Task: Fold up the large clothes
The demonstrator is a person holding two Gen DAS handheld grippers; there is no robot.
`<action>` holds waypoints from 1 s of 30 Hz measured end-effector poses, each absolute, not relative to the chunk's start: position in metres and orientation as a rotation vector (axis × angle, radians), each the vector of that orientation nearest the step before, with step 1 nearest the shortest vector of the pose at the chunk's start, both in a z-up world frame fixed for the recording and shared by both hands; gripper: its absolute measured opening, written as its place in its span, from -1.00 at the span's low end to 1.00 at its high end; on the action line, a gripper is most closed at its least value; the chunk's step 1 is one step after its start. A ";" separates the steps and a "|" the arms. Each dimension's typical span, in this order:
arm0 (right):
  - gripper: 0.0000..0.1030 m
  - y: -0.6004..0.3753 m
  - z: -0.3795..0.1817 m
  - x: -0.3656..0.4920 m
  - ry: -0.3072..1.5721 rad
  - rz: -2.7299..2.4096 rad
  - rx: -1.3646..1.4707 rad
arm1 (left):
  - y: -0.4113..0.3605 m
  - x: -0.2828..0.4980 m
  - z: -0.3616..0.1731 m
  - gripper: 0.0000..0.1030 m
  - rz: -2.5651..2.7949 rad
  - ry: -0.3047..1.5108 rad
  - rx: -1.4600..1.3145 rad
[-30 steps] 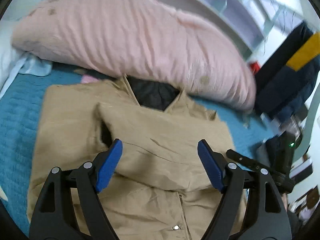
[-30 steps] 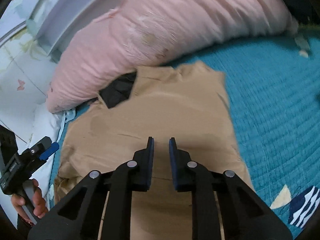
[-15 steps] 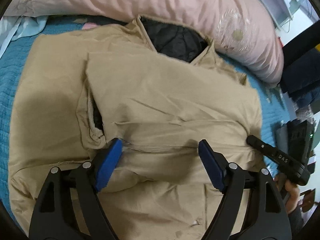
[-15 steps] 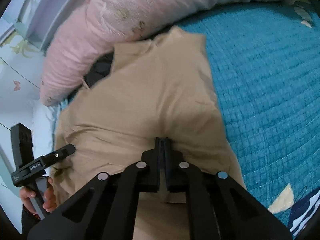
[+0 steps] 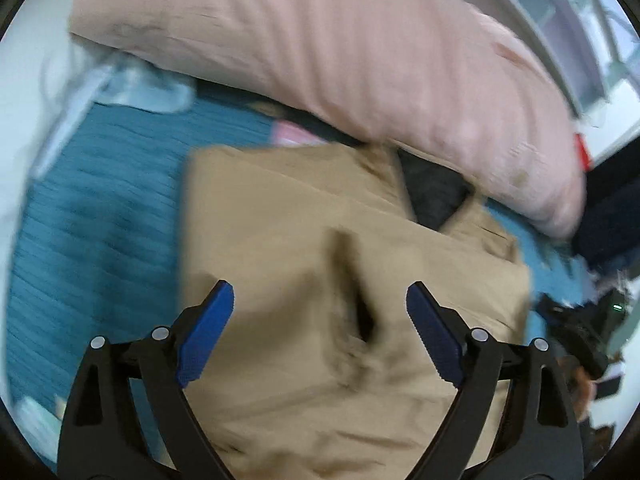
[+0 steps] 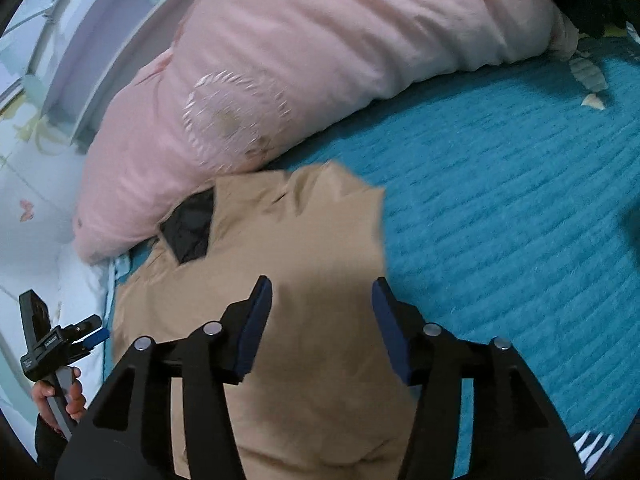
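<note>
The tan jacket [image 5: 304, 240] lies folded on the bed's teal blanket [image 6: 500, 184], collar against the pink pillow [image 6: 320, 52]. Both hand-held grippers hover above it, empty: the left hand-held gripper [image 5: 320, 312] has just spread wide, the right hand-held gripper [image 6: 322, 304] has just parted. Only the right view shows the hand [image 6: 60, 396] gripping the left tool.

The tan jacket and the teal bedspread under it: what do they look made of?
Tan jacket: looks like a matte woven fabric, maybe cotton or a blend; it creases softly, without shine. Its black lining shows faint quilting, probably synthetic. Teal bedspread: a ribbed, textured textile, knitted or quilted by its parallel ridges; the fibre cannot be told.
</note>
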State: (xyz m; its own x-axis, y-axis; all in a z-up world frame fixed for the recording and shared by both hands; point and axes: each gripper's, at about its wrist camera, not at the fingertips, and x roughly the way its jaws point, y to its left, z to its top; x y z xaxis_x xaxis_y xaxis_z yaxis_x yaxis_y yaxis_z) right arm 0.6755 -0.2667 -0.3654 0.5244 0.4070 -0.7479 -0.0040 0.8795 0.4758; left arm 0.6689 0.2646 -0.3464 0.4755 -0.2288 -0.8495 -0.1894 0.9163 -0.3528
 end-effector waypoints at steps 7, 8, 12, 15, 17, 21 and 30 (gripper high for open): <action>0.06 -0.287 -0.377 0.712 1.055 0.229 0.524 | 0.306 0.703 -0.373 0.72 0.095 1.160 -0.435; 0.07 -0.290 -0.380 0.716 1.062 0.219 0.530 | 0.311 0.706 -0.376 0.72 0.093 1.168 -0.441; 0.08 -0.299 -0.393 0.731 1.108 0.214 0.595 | 0.318 0.723 -0.392 0.72 0.105 1.205 -0.464; 0.09 -0.299 -0.400 0.741 1.127 0.224 0.615 | 0.315 0.728 -0.395 0.72 0.086 1.197 -0.450; 0.09 -0.297 -0.402 0.747 1.122 0.267 0.649 | 0.312 0.734 -0.398 0.72 0.075 1.208 -0.449; 0.14 -0.281 -0.403 0.760 1.138 0.305 0.642 | 0.311 0.750 -0.408 0.72 0.065 1.233 -0.465; 0.02 -0.254 -0.413 0.776 1.174 0.264 0.478 | 0.302 0.774 -0.410 0.74 0.061 1.254 -0.418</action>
